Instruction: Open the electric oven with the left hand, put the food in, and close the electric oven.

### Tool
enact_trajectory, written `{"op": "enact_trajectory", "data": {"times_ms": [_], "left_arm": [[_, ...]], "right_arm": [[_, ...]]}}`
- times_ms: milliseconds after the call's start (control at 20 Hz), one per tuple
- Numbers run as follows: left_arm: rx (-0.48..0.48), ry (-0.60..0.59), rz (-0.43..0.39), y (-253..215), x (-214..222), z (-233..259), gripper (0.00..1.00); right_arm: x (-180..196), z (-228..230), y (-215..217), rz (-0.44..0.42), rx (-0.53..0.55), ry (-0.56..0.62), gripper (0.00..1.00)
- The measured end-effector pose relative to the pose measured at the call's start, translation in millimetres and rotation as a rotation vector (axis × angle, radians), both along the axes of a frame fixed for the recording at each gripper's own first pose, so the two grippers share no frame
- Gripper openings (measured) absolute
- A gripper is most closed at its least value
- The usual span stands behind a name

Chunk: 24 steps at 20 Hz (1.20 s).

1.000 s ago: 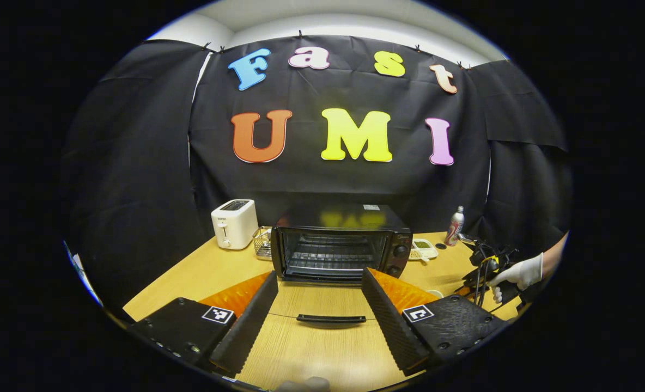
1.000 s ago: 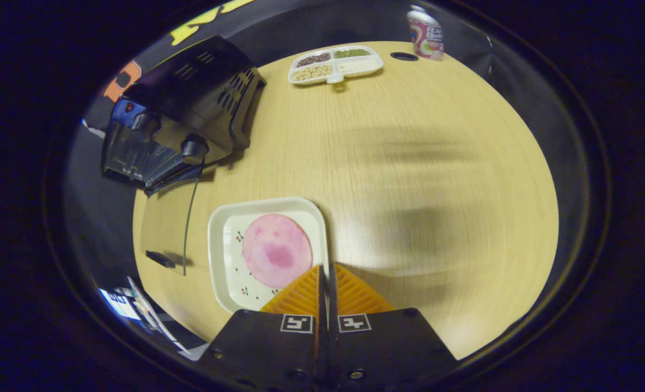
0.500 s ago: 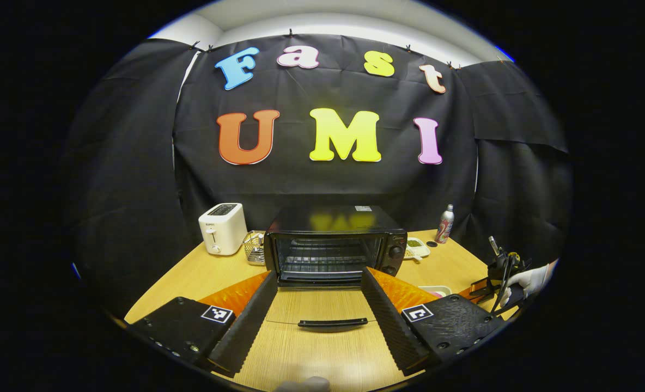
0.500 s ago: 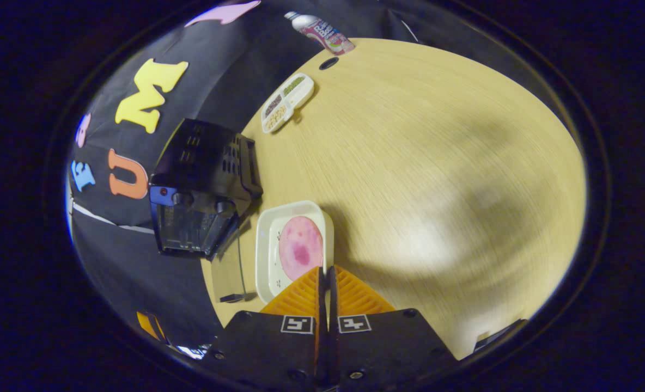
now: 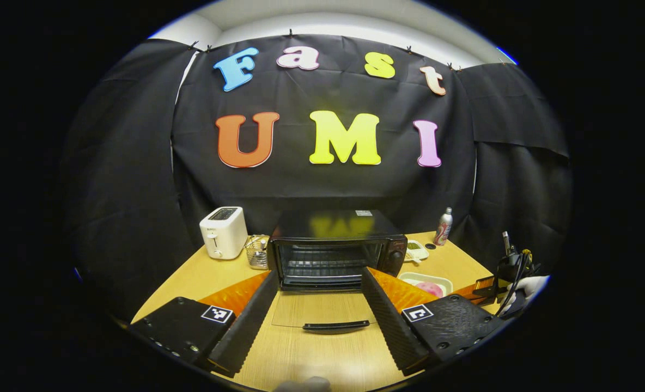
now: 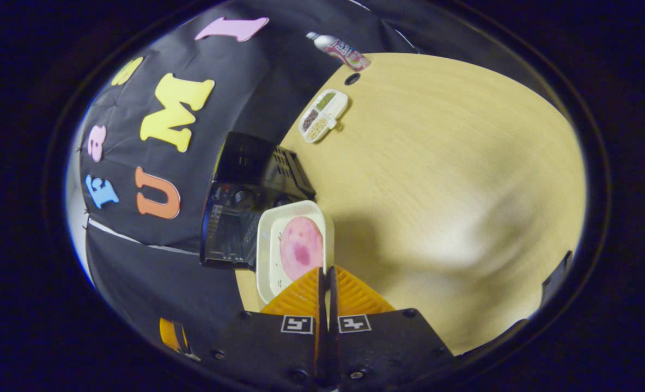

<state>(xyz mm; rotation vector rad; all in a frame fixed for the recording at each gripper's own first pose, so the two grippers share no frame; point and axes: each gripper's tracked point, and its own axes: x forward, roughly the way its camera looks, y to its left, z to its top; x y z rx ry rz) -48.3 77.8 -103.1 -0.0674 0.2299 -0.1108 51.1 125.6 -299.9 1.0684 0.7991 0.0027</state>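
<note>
Gripping the plate [image 6: 268, 239] rim, right gripper [image 6: 326, 272] points it lengthwise at the oven [image 6: 235, 218].

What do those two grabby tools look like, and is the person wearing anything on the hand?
The left gripper has two long black ribbed fingers backed with orange, on black blocks carrying small black-and-white square tags. The right gripper has orange ridged wedge fingers and the same tags on a black body. In the left gripper view, black and yellow cables hang by it, and the hand wears a white glove.
</note>
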Motion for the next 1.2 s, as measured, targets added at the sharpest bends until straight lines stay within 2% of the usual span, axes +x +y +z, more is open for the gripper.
{"op": "enact_trajectory", "data": {"times_ms": [100,150,200,300,350,450,500,600,650,700,800,850,900,1000,1200], "left_arm": [[0.010,0.003,0.014,8.5,-3.5,2.8,0.97],[0.016,0.004,0.024,13.9,-5.2,5.6,0.97],[0.020,0.006,0.032,18.7,-8.2,7.0,0.96],[0.033,0.005,0.047,27.9,-13.3,12.4,0.97],[0.041,0.005,0.055,33.1,-15.3,14.3,0.97],[0.051,0.008,0.070,41.6,-21.1,17.6,0.97],[0.053,0.017,0.077,44.9,-23.5,17.6,0.96],[0.054,0.007,0.091,49.9,-29.3,22.8,0.97],[0.056,0.010,0.097,52.6,-30.6,22.6,0.96],[0.053,0.013,0.105,55.4,-30.7,22.4,0.96],[0.043,0.016,0.121,59.3,-31.4,23.7,0.96],[0.044,0.017,0.132,62.7,-29.9,22.1,0.96],[0.046,0.025,0.143,66.0,-29.0,20.0,0.96],[0.049,0.036,0.162,71.7,-28.2,17.9,0.97],[0.056,0.058,0.202,83.1,-23.7,10.6,0.97]], "right_arm": [[9.3,6.6,25.4,-0.014,0.013,-0.012,0.04],[13.8,7.1,36.8,-0.024,0.019,-0.010,0.00],[19.3,6.2,45.5,-0.039,0.020,-0.007,0.04],[28.7,-0.4,67.4,-0.048,0.029,0.015,0.04],[35.0,-2.9,77.2,-0.053,0.041,0.023,0.00],[45.9,-8.0,96.5,-0.062,0.072,0.034,0.04],[52.6,-9.5,105.4,-0.066,0.084,0.037,0.00],[64.6,-13.1,119.9,-0.071,0.096,0.038,0.04],[72.6,-14.7,125.0,-0.075,0.098,0.038,0.00],[80.7,-15.2,128.9,-0.075,0.093,0.037,0.04],[102.5,-15.3,132.8,-0.078,0.078,0.020,0.04],[112.8,-14.6,134.0,-0.081,0.075,0.010,0.00],[124.0,-14.2,134.3,-0.084,0.072,0.001,0.04],[145.1,-11.4,134.8,-0.096,0.068,-0.027,0.00],[181.3,-11.8,140.5,-0.093,0.042,-0.075,0.04]]}}
